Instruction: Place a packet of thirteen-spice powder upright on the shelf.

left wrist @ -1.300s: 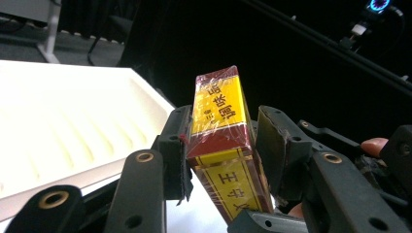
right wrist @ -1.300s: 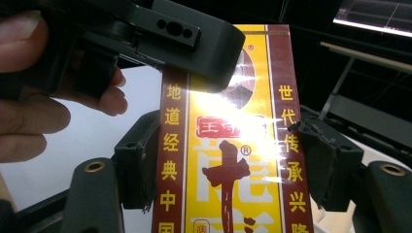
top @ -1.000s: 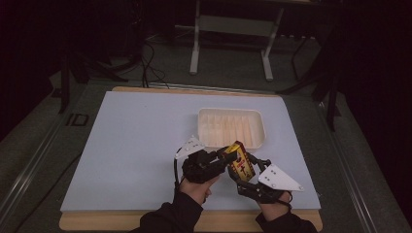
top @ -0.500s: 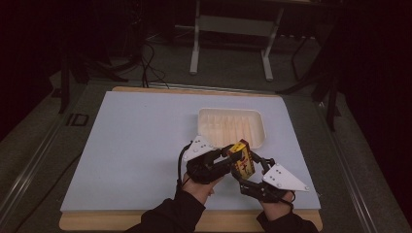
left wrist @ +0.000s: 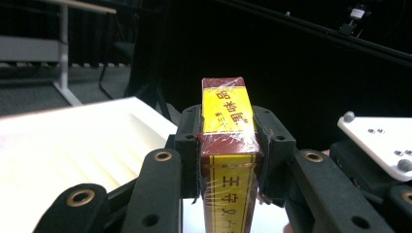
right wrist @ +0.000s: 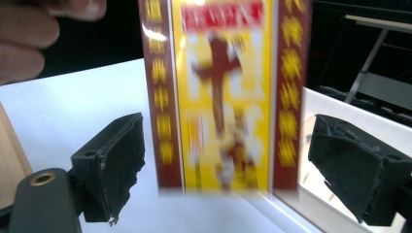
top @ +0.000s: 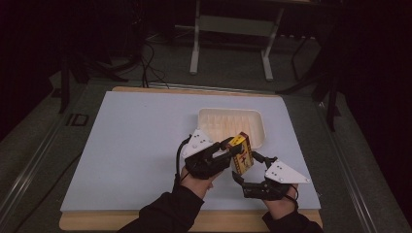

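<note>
- Left gripper (top: 232, 151): jaws clamped on the box (top: 242, 154) (red and yellow, wrapped), held above the table (top: 131, 145).
- Right gripper (top: 245, 171): jaws just opened wide, pads clear of the box between them.
- Tray (top: 218, 119): white, just beyond both grippers.

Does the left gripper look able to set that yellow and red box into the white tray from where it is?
Probably yes. The left gripper is clamped on the box right beside the tray, the right gripper has just let go, and nothing stands between.

One yellow-and-red box (top: 241, 154) at 5 o'clock, one white foam tray (top: 232, 124) at 3 o'clock, two grippers: left gripper (top: 228, 151), right gripper (top: 245, 170), one table (top: 121, 141).
</note>
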A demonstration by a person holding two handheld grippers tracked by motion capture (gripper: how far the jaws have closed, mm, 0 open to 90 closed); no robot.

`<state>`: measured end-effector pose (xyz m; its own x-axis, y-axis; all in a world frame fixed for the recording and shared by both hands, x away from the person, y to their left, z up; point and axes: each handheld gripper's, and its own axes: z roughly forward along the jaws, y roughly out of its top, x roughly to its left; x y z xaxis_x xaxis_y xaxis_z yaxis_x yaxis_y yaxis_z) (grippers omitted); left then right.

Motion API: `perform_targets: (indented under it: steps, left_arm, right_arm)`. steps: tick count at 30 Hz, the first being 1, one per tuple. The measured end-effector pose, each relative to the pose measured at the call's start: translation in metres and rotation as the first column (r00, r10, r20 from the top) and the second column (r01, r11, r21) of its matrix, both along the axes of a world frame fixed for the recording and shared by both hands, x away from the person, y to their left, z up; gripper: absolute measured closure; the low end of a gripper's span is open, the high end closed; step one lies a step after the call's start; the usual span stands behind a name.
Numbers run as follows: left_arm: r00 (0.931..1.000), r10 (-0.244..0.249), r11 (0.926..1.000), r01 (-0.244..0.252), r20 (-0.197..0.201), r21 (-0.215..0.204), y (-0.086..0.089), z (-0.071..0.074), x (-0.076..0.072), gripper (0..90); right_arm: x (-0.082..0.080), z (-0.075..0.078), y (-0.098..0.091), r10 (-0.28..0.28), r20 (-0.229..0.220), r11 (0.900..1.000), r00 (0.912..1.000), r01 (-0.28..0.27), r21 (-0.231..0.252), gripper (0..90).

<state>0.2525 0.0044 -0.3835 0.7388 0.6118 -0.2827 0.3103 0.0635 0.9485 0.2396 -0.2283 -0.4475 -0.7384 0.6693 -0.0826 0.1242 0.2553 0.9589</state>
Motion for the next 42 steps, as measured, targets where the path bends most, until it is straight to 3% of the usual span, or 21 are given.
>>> perform_targets:
  steps: [8, 17, 18, 23, 28, 29, 30, 32, 34, 35, 36, 42]
  left_arm:
    - [0.9967, 0.077, 0.9968, -0.078, 0.024, 0.019, 0.009, 0.006, 0.012, 69.1]
    - [0.9807, 0.187, 0.9803, -0.19, 0.057, 0.053, 0.014, 0.003, 0.026, 69.1]
    - [0.9746, 0.211, 0.9738, -0.216, 0.074, 0.071, 0.016, 0.002, 0.03, 69.1]
    - [0.9581, 0.275, 0.9557, -0.282, 0.08, 0.086, 0.021, -0.002, 0.041, 69.0]
    - [0.9321, 0.347, 0.928, -0.357, 0.102, 0.105, 0.024, -0.01, 0.051, 69.0]
    - [0.9321, 0.347, 0.928, -0.357, 0.102, 0.105, 0.024, -0.01, 0.051, 69.0]
    - [0.9231, 0.372, 0.918, -0.382, 0.096, 0.108, 0.023, -0.012, 0.056, 69.0]
    - [0.9147, 0.393, 0.9078, -0.402, 0.094, 0.119, 0.022, -0.014, 0.061, 69.0]
    - [0.8988, 0.428, 0.8911, -0.437, 0.096, 0.122, 0.019, -0.017, 0.066, 69.0]
    - [0.8988, 0.428, 0.8911, -0.437, 0.096, 0.122, 0.019, -0.017, 0.066, 69.0]
    - [0.8865, 0.457, 0.8784, -0.463, 0.071, 0.12, 0.018, -0.02, 0.072, 69.0]
    - [0.855, 0.511, 0.8411, -0.519, 0.088, 0.153, 0.012, -0.032, 0.083, 68.9]
  right_arm:
    - [0.001, -0.001, -0.012, -0.019, -0.011, 0.9998, 0.9998, 0.019, -0.002, 12.3]
    - [0.0, -0.002, -0.019, -0.054, -0.004, 0.9983, 0.9985, 0.054, -0.022, 12.6]
    - [-0.001, -0.002, -0.02, -0.055, -0.005, 0.9982, 0.9985, 0.055, -0.022, 12.6]
    - [-0.002, -0.005, -0.02, -0.054, -0.015, 0.9981, 0.9984, 0.053, -0.03, 13.2]
    - [-0.003, -0.005, -0.018, -0.052, 0.0, 0.998, 0.9986, 0.052, -0.036, 13.2]
    - [-0.003, -0.005, -0.018, -0.052, 0.0, 0.998, 0.9986, 0.052, -0.036, 13.2]
    - [-0.002, -0.005, -0.018, -0.05, 0.001, 0.9982, 0.9987, 0.05, -0.033, 13.2]
    - [-0.003, -0.005, -0.018, -0.05, 0.007, 0.9982, 0.9987, 0.05, -0.034, 13.2]
    - [-0.003, -0.005, -0.018, -0.048, 0.008, 0.9983, 0.9988, 0.049, -0.031, 13.2]
    - [-0.003, -0.005, -0.018, -0.048, 0.008, 0.9983, 0.9988, 0.049, -0.031, 13.2]
    - [-0.003, -0.005, -0.017, -0.048, 0.009, 0.9983, 0.9988, 0.048, -0.034, 13.2]
    - [-0.004, -0.006, -0.018, -0.044, 0.02, 0.9981, 0.9988, 0.045, -0.043, 13.2]
